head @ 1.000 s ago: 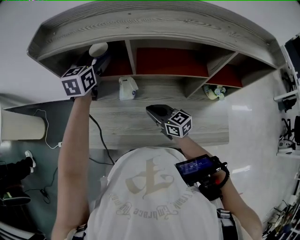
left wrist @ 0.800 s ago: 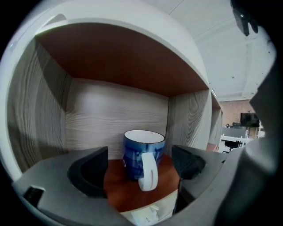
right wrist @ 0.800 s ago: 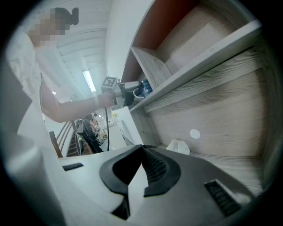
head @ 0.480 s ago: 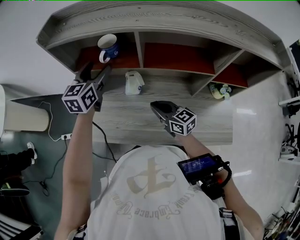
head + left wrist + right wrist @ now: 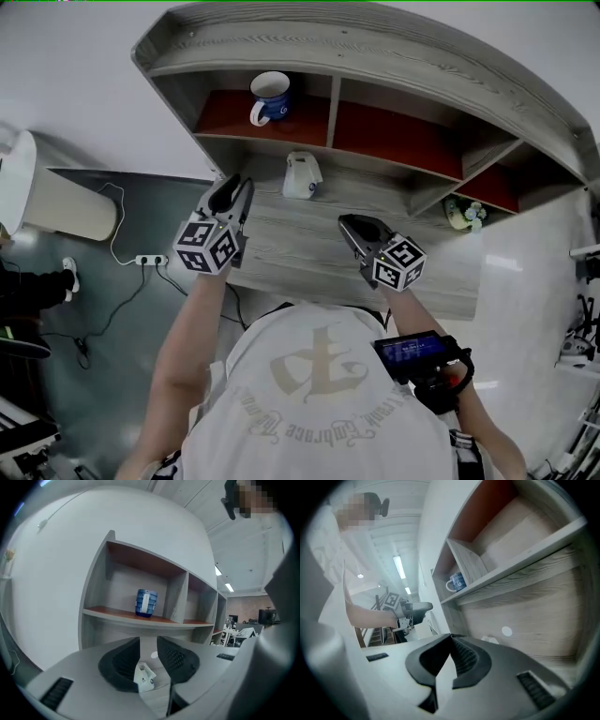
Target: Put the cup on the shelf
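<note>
Blue-and-white ceramic cup [image 5: 272,97] stands upright in the leftmost compartment of the grey wood-grain shelf unit [image 5: 375,47] w/ red-brown boards, handle facing out front. Left gripper [image 5: 232,197] is well apart from it, over the grey wood-grain worktop [image 5: 291,253]. Its fingers [image 5: 119,663] have just been closing: narrow gap left, nothing btwn them. Right gripper [image 5: 354,228] hovers over worktop, fingers [image 5: 464,658] closed tip to tip, empty. Small white plastic item [image 5: 301,175] sits on worktop below the shelf.

No print can be read; the curved gothic lettering [image 5: 281,429] on the person's white T-shirt [image 5: 234,375] is too blurred.
</note>
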A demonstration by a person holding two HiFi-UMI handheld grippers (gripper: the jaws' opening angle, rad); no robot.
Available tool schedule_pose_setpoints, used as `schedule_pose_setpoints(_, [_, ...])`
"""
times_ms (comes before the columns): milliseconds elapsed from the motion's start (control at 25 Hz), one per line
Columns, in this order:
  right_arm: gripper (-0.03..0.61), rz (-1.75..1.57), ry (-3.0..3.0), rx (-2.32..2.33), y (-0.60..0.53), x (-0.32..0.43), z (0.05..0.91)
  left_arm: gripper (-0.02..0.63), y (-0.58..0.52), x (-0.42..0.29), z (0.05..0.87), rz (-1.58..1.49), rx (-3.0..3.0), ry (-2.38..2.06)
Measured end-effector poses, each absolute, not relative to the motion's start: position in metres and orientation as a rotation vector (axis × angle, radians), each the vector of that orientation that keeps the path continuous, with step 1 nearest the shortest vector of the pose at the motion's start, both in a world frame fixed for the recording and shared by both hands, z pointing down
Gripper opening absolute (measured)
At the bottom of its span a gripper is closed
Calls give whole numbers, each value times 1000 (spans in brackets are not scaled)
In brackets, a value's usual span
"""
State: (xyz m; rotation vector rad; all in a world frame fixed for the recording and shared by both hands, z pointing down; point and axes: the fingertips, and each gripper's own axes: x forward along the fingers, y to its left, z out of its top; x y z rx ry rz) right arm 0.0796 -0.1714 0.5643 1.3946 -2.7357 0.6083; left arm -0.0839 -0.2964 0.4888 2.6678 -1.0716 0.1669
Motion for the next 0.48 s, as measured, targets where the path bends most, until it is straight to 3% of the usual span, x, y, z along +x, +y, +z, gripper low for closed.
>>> schedule_pose_setpoints(120, [5,581,-2740,1386,-169,78,561,59,-277,-87,501,164,2649,-1065])
schedule_pose_setpoints(240, [5,570,-2742,1378,-166,77,559,53,-253,-85,511,181,2662,-1030])
schedule_pose_setpoints(280, [5,567,-2743,1373,-165,76,558,3,-246,-85,514,189,2670,-1019])
schedule_pose_setpoints(480, [3,548,-2757,1328,-160,67,556,0,-214,-85,531,220,2688,-970])
